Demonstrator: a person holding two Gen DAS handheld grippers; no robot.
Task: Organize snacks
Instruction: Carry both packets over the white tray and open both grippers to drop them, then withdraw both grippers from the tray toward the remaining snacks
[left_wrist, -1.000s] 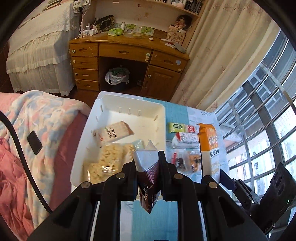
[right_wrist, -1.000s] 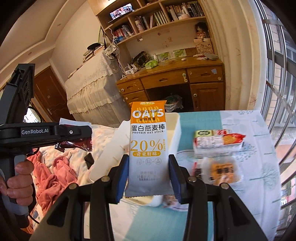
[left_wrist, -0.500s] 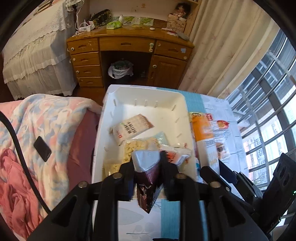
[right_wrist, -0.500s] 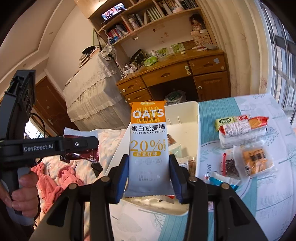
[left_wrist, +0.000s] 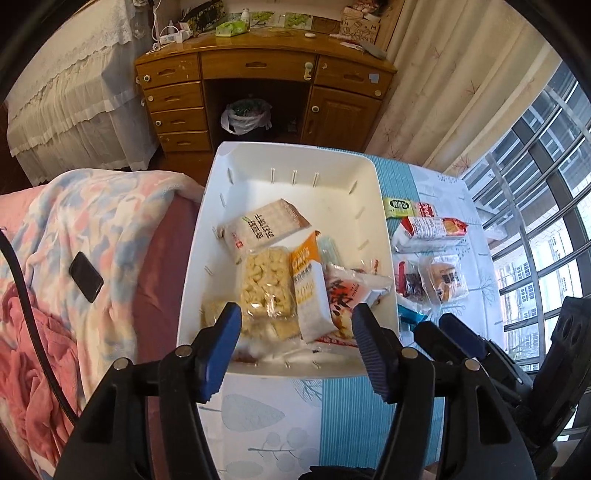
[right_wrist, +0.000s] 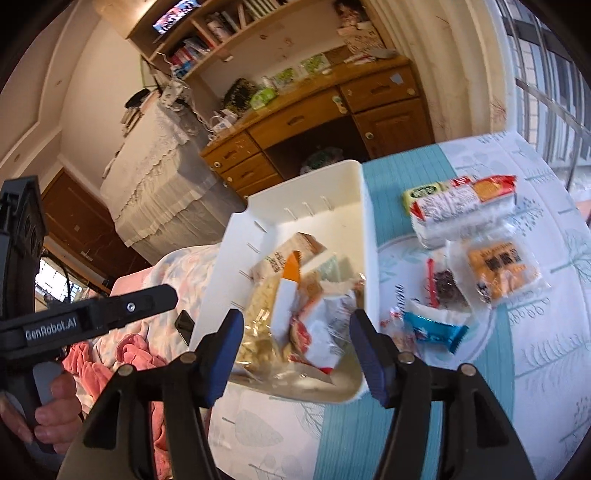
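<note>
A white bin (left_wrist: 295, 162) (right_wrist: 364, 206) on the table holds several snack packs, among them the orange-and-white oat bar (left_wrist: 308, 284) (right_wrist: 286, 295), a tan pack (left_wrist: 264, 229) and a clear bag of pale puffs (left_wrist: 264, 284). My left gripper (left_wrist: 297, 326) is open and empty above the bin's near end. My right gripper (right_wrist: 295, 332) is open and empty, also over the near end. More snacks lie on the table right of the bin: a red-and-white pack (left_wrist: 430, 230) (right_wrist: 465, 206), an orange cake pack (left_wrist: 445, 277) (right_wrist: 502, 269), a blue wrapper (right_wrist: 432, 330).
A bed with a pink-and-blue blanket (left_wrist: 85, 229) and a black phone (left_wrist: 85, 277) lies left of the table. A wooden desk (left_wrist: 258, 70) stands beyond the bin. Windows with bars (left_wrist: 535, 221) run along the right.
Both grippers have opened. The left one let go of the dark wrapper and the right one let go of the oat bar, which now lies in the bin.
</note>
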